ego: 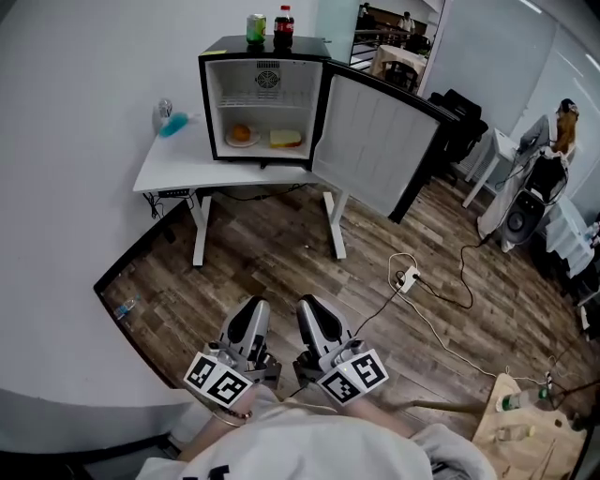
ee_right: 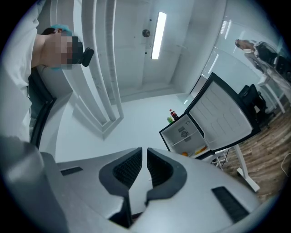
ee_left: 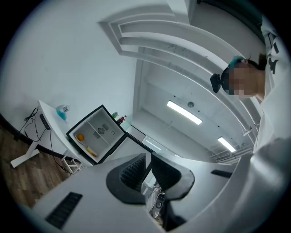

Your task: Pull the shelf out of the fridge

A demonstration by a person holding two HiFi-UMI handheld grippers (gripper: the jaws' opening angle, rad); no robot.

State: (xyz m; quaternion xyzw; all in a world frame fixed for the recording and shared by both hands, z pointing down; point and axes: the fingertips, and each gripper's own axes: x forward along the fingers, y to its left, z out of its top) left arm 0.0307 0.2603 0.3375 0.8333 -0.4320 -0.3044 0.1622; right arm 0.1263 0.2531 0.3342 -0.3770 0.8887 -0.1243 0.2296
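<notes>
We hold both grippers low over the floor, well apart from the fridge (ego: 267,80), which stands on the desk (ego: 178,167).

- Left gripper (ego: 250,309): jaws together, nothing between them.
- Right gripper (ego: 312,307): jaws together, nothing between them.
- Shelf (ego: 281,101): inside the fridge, across its middle, above an orange (ego: 241,133) and a yellow item (ego: 286,138).
- Door (ego: 380,141): swung open at the fridge's right.
- Can (ego: 256,27) and bottle (ego: 283,26): upright on the fridge's top.

1 fridge (ego: 265,80) w/ 1 shelf (ego: 267,99), 1 table (ego: 173,169), 1 can (ego: 256,27), 1 bottle (ego: 283,26), 2 food items (ego: 241,133) (ego: 285,138), 2 claws (ego: 251,307) (ego: 312,307).
</notes>
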